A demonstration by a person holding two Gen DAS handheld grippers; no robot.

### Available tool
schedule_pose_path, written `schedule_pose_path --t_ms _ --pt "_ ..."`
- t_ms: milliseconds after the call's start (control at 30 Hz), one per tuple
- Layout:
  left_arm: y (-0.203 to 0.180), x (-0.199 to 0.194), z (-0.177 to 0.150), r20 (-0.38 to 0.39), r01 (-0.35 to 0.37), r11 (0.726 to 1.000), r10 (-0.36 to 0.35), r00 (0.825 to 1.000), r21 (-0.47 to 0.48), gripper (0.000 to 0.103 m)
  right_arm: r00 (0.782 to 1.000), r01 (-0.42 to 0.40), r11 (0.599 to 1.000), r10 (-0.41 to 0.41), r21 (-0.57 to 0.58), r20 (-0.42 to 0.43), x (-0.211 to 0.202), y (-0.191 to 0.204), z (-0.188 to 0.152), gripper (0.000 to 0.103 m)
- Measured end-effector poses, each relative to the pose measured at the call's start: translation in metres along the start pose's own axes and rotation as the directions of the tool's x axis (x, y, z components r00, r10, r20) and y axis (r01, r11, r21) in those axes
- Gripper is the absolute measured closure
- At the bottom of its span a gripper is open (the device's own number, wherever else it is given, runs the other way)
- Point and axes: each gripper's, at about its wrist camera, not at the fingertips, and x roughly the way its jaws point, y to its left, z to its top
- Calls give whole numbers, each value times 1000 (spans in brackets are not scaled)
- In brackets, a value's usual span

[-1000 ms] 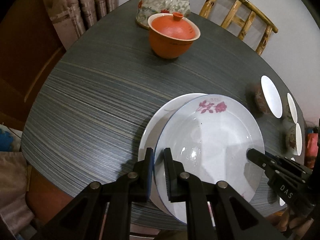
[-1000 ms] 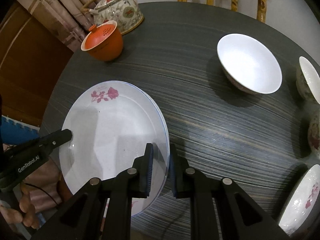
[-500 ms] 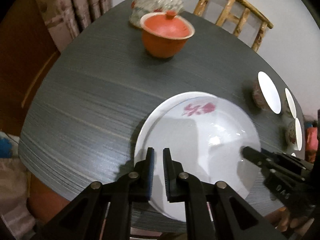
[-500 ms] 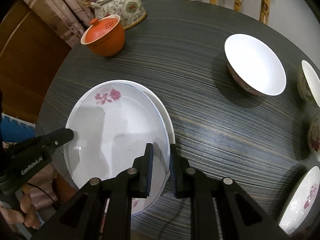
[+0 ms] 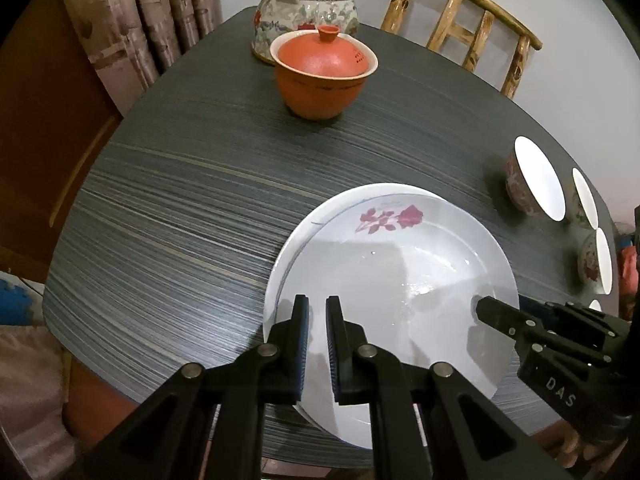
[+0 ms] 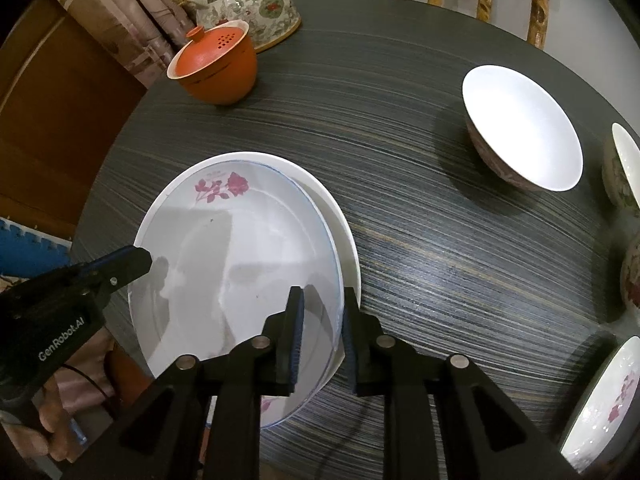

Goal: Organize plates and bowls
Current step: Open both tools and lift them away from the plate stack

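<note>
A white plate with a red rose (image 5: 392,280) (image 6: 240,260) lies slightly off-centre on a plain white plate (image 5: 304,224) (image 6: 346,236) near the table's front edge. My left gripper (image 5: 316,304) is shut on the rose plate's left rim; in the right wrist view its tip (image 6: 140,258) meets that rim. My right gripper (image 6: 322,296) straddles the opposite rim. Its jaws are opening, and the rim stands in the gap with the pads off it. In the left wrist view the right gripper (image 5: 482,308) comes in from the right.
An orange lidded cup (image 5: 324,76) and a flowered teapot (image 5: 304,12) stand at the back, before a wooden chair (image 5: 464,20). Several bowls (image 6: 520,128) line the right side, with another rose plate (image 6: 604,404) at the near right. The dark table's edge (image 5: 120,340) runs close by.
The rose plate has come down and shifted over the plain plate, showing more of the lower rim. The right gripper's fingers have spread apart; the left stays shut on the rim.
</note>
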Motion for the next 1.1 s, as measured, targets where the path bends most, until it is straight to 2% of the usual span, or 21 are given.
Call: schedule_pose_path --t_ms 167,233,267,367,600,800,1100 --pt "0 -2 -1 4 -13 1000 13 1000 4 94 1000 8 1000 -8 -11 -3 -2 5 -1 73" --pt "2 -2 -2 1 -13 1000 13 1000 -3 94 1000 21 1000 -21 -21 -6 -4 7 -1 65" --pt "3 -2 -2 1 -12 1000 12 1000 -6 94 999 35 999 -36 -29 -2 -5 9 -1 64" --pt "5 -4 -4 0 -8 1000 8 1000 -15 94 999 32 997 -31 -67 19 -14 16 0 63" --pt "-3 -14 -10 32 -27 1000 27 999 1 94 999 26 998 -24 -56 36 -19 12 -6 63" --pt "-26 -27 -18 70 -47 998 44 997 41 89 996 36 998 -30 -61 86 -34 6 -21 63" --pt "-62 -33 -31 69 -24 997 19 997 67 81 988 51 998 -46 -26 148 -60 -25 -43 62"
